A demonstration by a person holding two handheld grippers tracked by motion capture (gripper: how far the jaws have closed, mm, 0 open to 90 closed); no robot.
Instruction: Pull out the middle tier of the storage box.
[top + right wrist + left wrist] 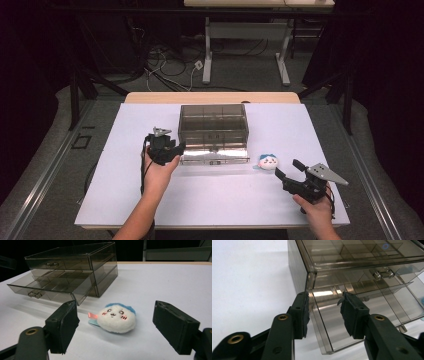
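Observation:
A smoky clear drawer box (213, 120) stands mid-table with its lower drawer (215, 156) pulled out toward me. My left gripper (177, 150) is at the drawer's front left corner. In the left gripper view it (324, 312) is open, and its jaws straddle the side wall of the drawer (322, 322), which runs close to the left pad (301, 312). A small white plush toy with a blue top (268, 161) lies on the table right of the drawer. My right gripper (287, 168) is just short of the plush toy (117, 318), wide open (115, 326) and apart from it.
The white tabletop (150, 200) has free room at the front and on both sides of the box (75, 262). Dark floor drops off past every edge. A second table (245, 30) and loose cables (170, 65) lie beyond the far edge.

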